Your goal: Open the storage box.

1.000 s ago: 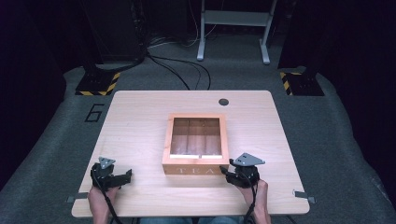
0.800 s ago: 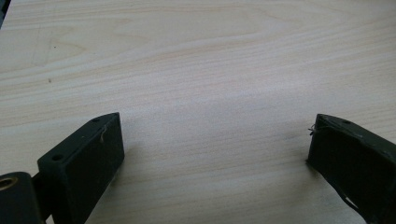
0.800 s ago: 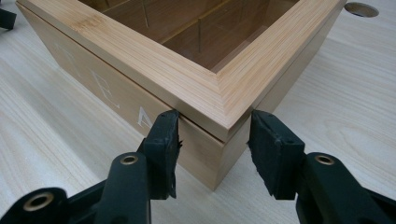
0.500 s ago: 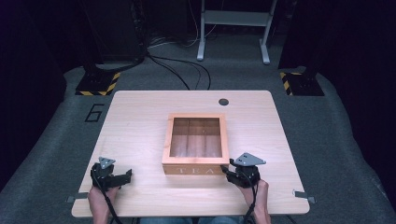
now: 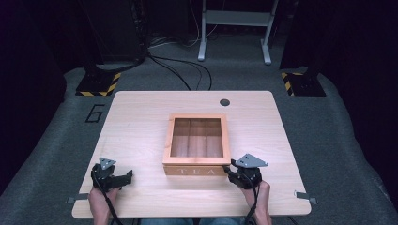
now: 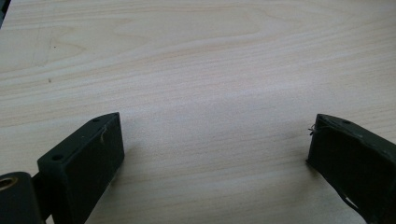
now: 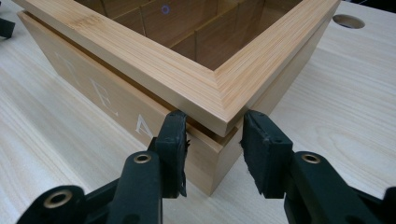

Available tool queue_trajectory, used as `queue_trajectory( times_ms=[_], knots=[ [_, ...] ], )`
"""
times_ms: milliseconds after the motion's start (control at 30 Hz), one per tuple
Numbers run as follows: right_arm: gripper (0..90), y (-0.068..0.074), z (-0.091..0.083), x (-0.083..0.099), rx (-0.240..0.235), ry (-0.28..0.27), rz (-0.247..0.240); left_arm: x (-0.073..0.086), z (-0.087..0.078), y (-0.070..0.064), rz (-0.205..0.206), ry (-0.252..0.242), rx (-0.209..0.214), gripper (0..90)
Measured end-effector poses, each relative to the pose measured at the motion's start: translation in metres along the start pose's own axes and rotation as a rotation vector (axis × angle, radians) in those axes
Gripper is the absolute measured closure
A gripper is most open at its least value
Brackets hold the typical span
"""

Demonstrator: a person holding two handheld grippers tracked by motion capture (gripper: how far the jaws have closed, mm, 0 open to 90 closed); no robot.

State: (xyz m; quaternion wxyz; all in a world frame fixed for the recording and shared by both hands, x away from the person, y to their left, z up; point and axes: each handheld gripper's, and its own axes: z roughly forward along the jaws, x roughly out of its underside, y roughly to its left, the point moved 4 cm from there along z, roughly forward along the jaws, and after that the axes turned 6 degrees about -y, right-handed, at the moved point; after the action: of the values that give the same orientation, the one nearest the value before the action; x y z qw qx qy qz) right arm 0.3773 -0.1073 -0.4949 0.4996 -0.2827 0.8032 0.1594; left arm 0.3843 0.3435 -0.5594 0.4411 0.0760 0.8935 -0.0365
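1. High view: the wooden tea box [image 5: 197, 146] sits mid-bench with its "TEA" front facing me and its glass-paned lid down. My right hand-held gripper [image 5: 234, 169] is at the box's front right corner; my left hand-held gripper [image 5: 123, 177] rests on the bench [image 5: 141, 117], well apart from the box, which lies to its right. The right one is clearly the nearer.
2. Left gripper view: my jaws stand wide apart over bare wood grain, holding nothing.
3. Right gripper view: my right hand-held gripper [image 7: 212, 137] straddles the box corner [image 7: 219, 116], jaws part-open, one on the lettered front face, the other on the side face, just under the lid's rim. I cannot tell whether they touch the wood. I judge the lid lifts from here, upward.
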Motion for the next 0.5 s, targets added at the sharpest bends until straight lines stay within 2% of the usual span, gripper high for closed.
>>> queue_trajectory(
  times_ms=[500],
  knots=[
    [62.6, 0.0011, -0.0025, -0.0064, 0.051, -0.063, -0.009, 0.0000, 0.0000, -0.0002, 0.002, -0.001, 0.003, 3.4]
  ],
)
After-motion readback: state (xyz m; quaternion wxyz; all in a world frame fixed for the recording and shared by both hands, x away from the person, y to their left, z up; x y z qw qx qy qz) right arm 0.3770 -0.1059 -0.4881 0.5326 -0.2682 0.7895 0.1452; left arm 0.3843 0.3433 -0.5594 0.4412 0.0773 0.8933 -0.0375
